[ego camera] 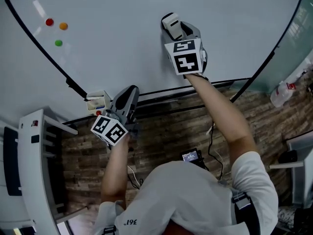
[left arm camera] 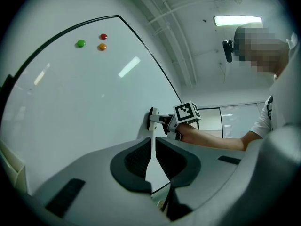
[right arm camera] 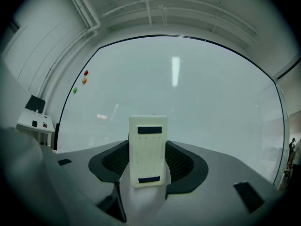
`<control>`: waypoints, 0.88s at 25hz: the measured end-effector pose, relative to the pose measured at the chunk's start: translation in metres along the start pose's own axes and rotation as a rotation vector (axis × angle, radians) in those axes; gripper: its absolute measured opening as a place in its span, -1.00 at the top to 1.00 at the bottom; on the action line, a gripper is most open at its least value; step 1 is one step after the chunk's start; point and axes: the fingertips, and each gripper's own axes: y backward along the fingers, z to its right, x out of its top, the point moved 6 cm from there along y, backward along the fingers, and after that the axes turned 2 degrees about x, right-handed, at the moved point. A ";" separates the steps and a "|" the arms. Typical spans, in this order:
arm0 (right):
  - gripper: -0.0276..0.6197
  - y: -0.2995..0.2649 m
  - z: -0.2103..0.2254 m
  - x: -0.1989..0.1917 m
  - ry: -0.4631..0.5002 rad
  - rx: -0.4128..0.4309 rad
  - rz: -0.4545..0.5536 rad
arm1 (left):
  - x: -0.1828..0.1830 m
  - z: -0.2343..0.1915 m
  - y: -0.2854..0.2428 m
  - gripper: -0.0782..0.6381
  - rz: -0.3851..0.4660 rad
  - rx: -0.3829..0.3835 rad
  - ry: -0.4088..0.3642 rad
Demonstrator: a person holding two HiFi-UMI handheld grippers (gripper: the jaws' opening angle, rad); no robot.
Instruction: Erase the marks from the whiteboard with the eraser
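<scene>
Your right gripper [ego camera: 175,29] clamps the eraser [right arm camera: 147,149] lengthwise between its jaws, flat against the whiteboard [ego camera: 122,23] ahead; your left gripper [ego camera: 126,98] hangs lower, jaws closed and empty.

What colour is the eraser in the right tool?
Cream eraser with two dark strips; clearest in the right gripper view.

Three magnets [ego camera: 63,26] (red, orange, green)

Whiteboard [ego camera: 117,48] carries three magnets [ego camera: 63,26] (red, orange, green).
</scene>
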 end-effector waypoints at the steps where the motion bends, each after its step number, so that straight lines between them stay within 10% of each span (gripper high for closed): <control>1: 0.12 -0.002 -0.008 0.003 0.005 0.009 0.002 | 0.003 -0.005 0.005 0.68 0.008 0.011 -0.002; 10: 0.12 -0.020 -0.061 0.015 0.064 0.048 -0.011 | 0.029 -0.040 0.050 0.68 0.057 0.113 -0.020; 22: 0.12 -0.023 -0.048 0.015 0.098 0.010 -0.048 | 0.022 -0.023 0.025 0.68 0.040 0.066 -0.016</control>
